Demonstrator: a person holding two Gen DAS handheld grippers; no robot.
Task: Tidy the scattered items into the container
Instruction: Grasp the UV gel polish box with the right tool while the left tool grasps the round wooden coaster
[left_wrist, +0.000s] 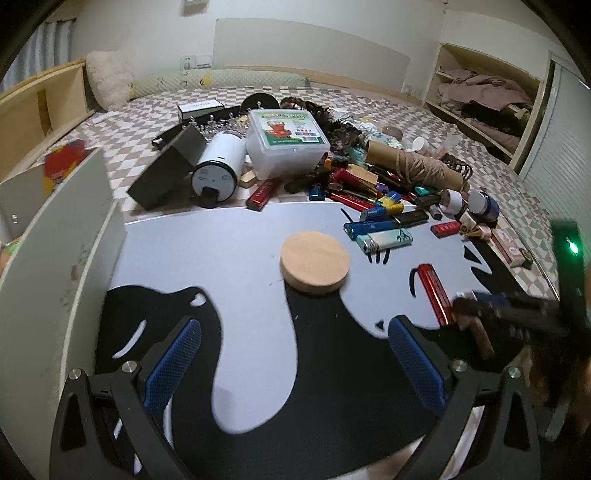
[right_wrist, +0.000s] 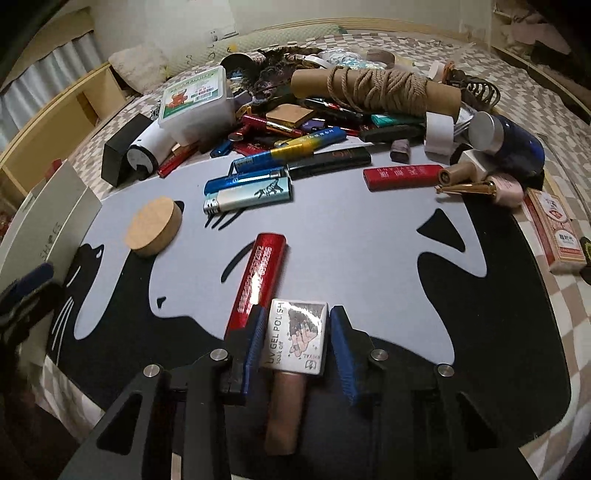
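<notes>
My right gripper (right_wrist: 295, 336) straddles a UV gel polish bottle (right_wrist: 297, 338) with a white label and a rose cap; the left pad touches it, the right pad stands just off it. It lies on the grey-and-black cat mat (right_wrist: 351, 236), beside a red lighter (right_wrist: 258, 280). My left gripper (left_wrist: 293, 354) is open and empty above the mat (left_wrist: 207, 243), short of a round cork lid (left_wrist: 315, 261). The right gripper (left_wrist: 480, 314) shows blurred at the right of the left wrist view. A grey box wall (left_wrist: 62, 236) stands at the left.
Several lighters (right_wrist: 251, 184), a rope-wrapped cardboard tube (right_wrist: 376, 92), a clear plastic box (right_wrist: 195, 101), a white cylinder (left_wrist: 218, 166), a black box (left_wrist: 166, 171), nail polish bottles (right_wrist: 495, 184) and a red-and-white carton (right_wrist: 554, 229) crowd the mat's far side on a checkered bed.
</notes>
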